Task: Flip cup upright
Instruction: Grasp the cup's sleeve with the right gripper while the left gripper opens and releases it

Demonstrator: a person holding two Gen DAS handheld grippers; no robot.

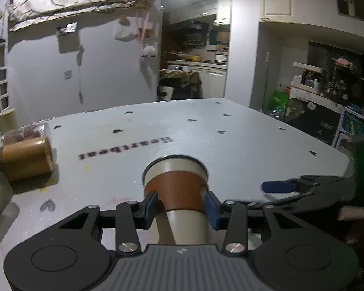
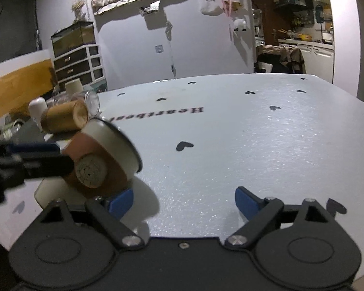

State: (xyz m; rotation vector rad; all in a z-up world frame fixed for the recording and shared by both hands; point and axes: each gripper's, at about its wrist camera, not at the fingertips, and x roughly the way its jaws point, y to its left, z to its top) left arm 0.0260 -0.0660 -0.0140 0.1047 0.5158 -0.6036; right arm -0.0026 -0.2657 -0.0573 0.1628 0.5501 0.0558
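Observation:
A cream paper cup (image 1: pixel 179 189) with a brown sleeve is held in my left gripper (image 1: pixel 180 206). Its blue pads press both sides of the sleeve. The cup points away from the camera, mouth forward, above the white table (image 1: pixel 230 140). In the right wrist view the same cup (image 2: pixel 104 155) is tilted, mouth up and to the right, with the left gripper's dark fingers (image 2: pixel 36 162) on it. My right gripper (image 2: pixel 184 203) is open and empty, low over the table just right of the cup.
A brown cylindrical jar (image 1: pixel 24 160) lies on its side at the table's left edge, with a clear container (image 1: pixel 26 131) behind it. The white table bears heart marks and the word "Heartbeat". Kitchen shelves and clutter stand beyond the far edge.

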